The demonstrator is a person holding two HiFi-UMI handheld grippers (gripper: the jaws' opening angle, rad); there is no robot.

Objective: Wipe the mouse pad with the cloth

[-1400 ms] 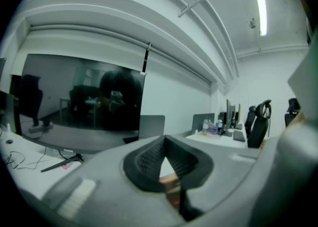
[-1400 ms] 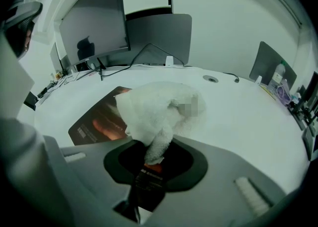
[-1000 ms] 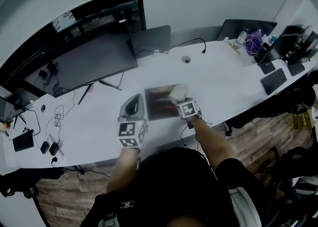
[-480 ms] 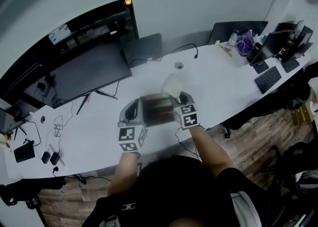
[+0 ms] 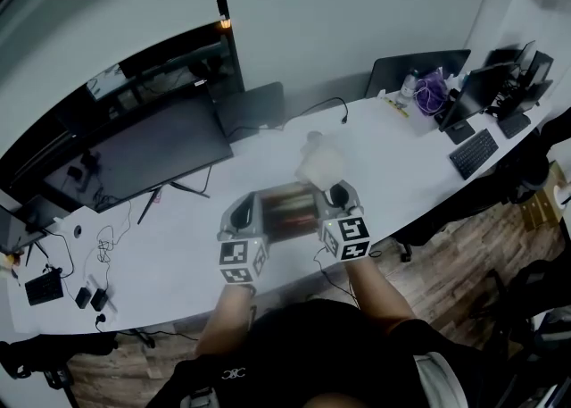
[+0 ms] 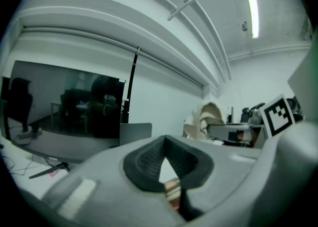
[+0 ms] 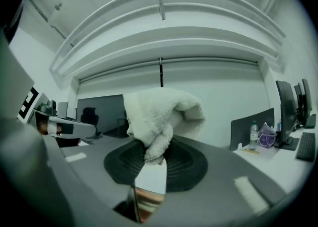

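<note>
The brown striped mouse pad (image 5: pixel 287 210) hangs between my two grippers above the white desk (image 5: pixel 161 245). My left gripper (image 5: pixel 241 212) is shut on the pad's left edge; a thin striped sliver of the pad (image 6: pixel 172 191) shows between its dark pads in the left gripper view. My right gripper (image 5: pixel 336 194) is at the pad's right edge, shut on the white cloth (image 5: pixel 321 166). In the right gripper view the cloth (image 7: pixel 161 116) bunches up out of the jaws, with the pad's edge (image 7: pixel 149 202) just below. Both grippers point upward.
A large dark monitor (image 5: pixel 152 143) stands at the back left, a dark panel (image 5: pixel 252 107) behind the pad, with a black cable (image 5: pixel 326 107) beside it. At the right lie a keyboard (image 5: pixel 470 152), a bottle and a purple bag (image 5: pixel 428 89). Small cables and chargers (image 5: pixel 89 295) lie far left.
The pad lay flat on the desk with the cloth on it; now both grippers are raised and tilted up, the pad hangs between them and the cloth has risen.
</note>
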